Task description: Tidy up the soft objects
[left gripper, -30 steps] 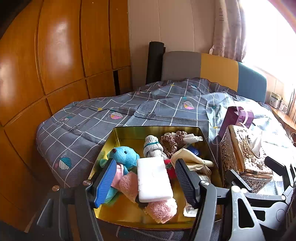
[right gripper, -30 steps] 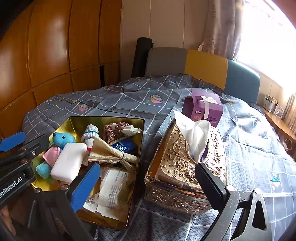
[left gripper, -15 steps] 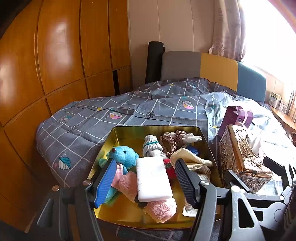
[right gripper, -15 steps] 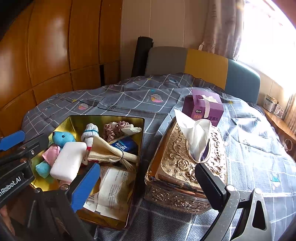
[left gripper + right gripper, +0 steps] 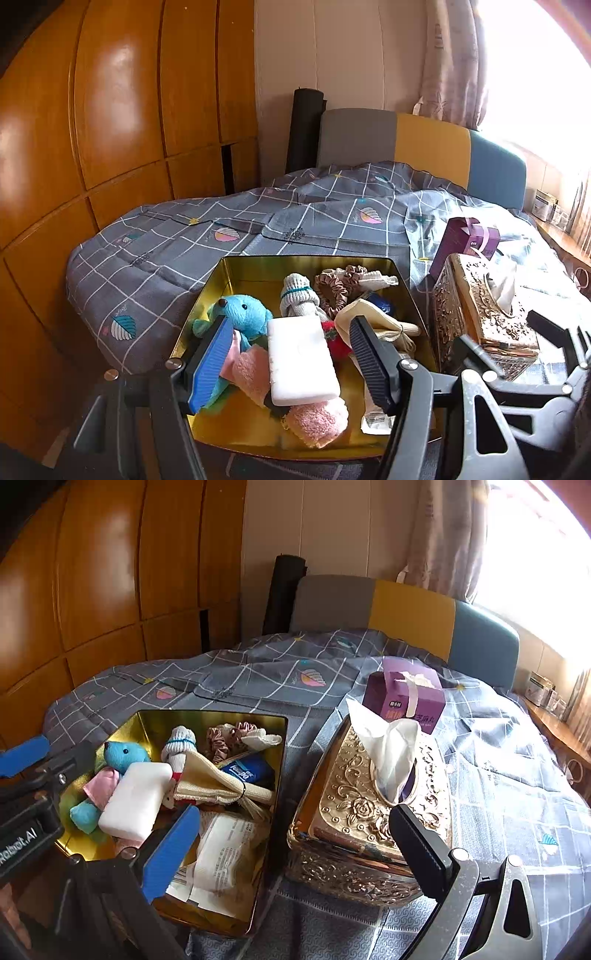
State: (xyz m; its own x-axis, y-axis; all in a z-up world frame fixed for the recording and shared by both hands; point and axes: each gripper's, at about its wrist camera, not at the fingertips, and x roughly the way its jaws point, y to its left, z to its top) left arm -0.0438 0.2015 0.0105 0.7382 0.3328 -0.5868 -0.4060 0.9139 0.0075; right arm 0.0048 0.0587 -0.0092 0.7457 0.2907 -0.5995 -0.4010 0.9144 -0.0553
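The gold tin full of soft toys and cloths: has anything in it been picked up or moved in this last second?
Nothing was picked up or moved. The left gripper hangs open over the white sponge in the gold tin, touching nothing; the right gripper is open too. Only the views drifted slightly. The tissue box stayed put.

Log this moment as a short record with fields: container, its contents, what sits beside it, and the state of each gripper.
container: open gold metal tin on the grey checked bedspread
contents: blue plush toy, white rectangular sponge block, pink fluffy cloth, white rolled sock, pink scrunchie, cream tied cloth, blue tissue pack
beside tin: ornate gold tissue box, to its right; purple tissue carton behind that
left gripper: open, empty, over the sponge block
right gripper: open, empty, between the tin and the tissue box
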